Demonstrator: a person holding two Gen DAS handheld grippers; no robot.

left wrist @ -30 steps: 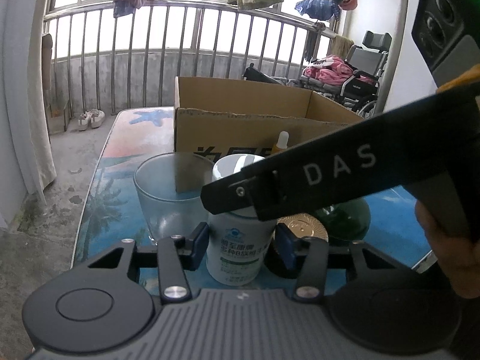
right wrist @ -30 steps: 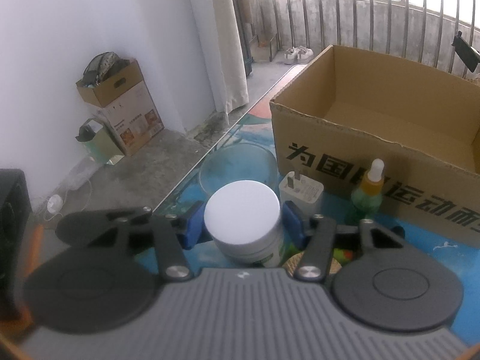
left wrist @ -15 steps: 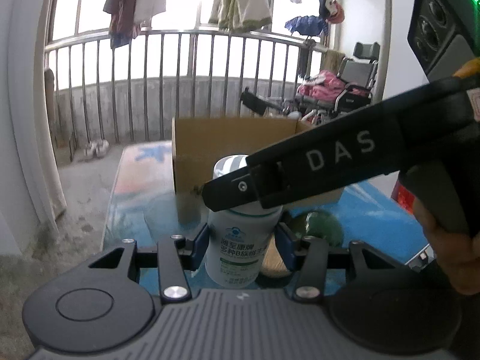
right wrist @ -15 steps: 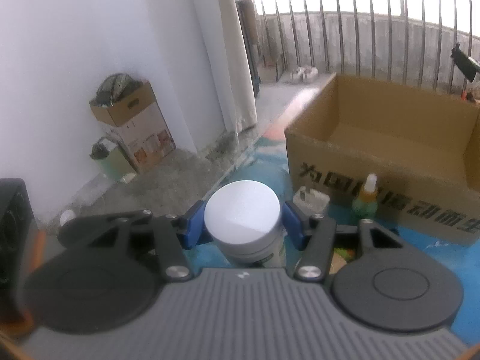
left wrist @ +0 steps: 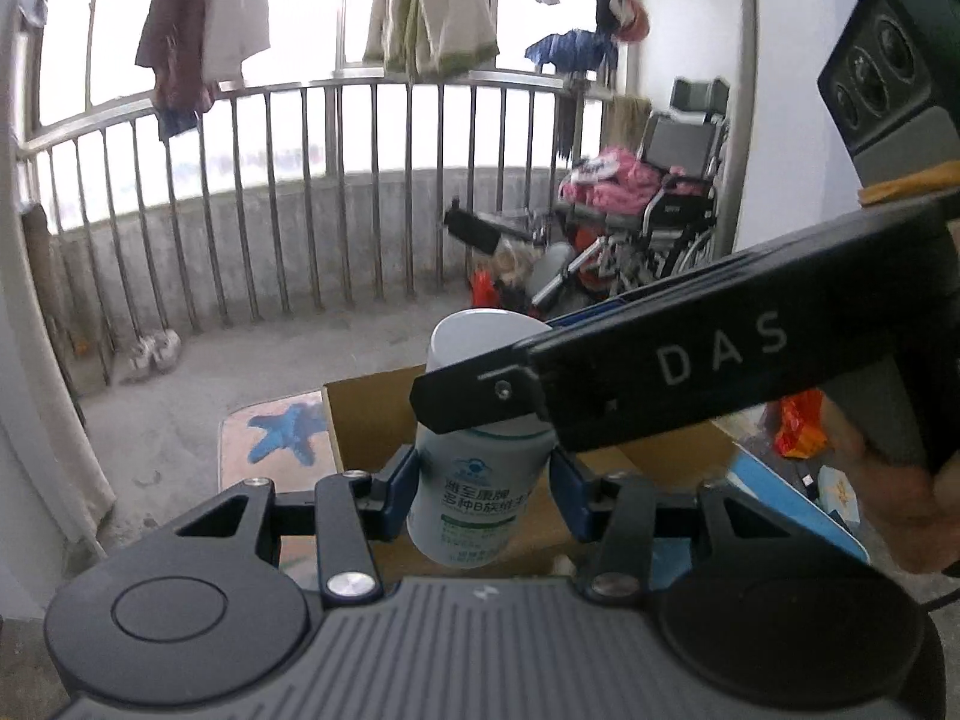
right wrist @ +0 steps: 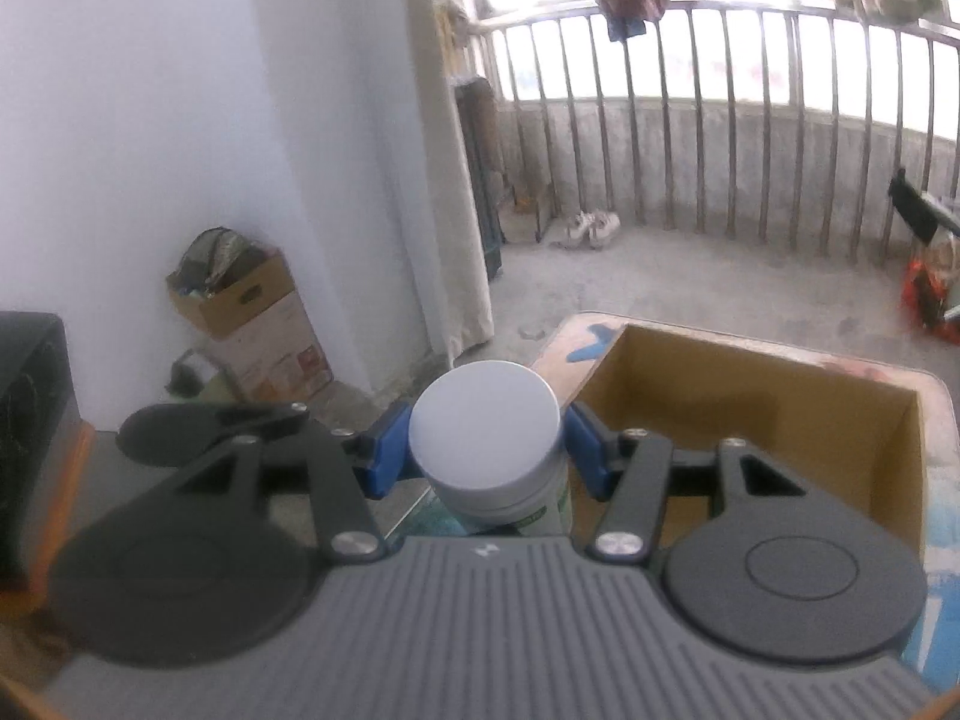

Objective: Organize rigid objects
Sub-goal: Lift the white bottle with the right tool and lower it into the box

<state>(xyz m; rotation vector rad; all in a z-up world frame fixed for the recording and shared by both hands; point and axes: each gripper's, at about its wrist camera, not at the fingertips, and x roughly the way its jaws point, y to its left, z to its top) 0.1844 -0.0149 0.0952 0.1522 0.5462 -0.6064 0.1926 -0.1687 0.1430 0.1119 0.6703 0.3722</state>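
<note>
balcony railing behind; i have the bottle (left wrist: 480,468) clamped by both left gripper (left wrist: 483,489) and right gripper (right wrist: 487,459), box (right wrist: 780,396) at two o'clock looks empty, so packing's barely begun.

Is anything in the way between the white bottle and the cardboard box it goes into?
Nothing visible. The white bottle is held by both the left gripper and the right gripper, lifted beside the open cardboard box. The box's inside looks bare where it shows.

Bright balcony railing (left wrist: 336,204) (laundry above), concrete floor (right wrist: 690,282), white wall (right wrist: 150,120).
</note>
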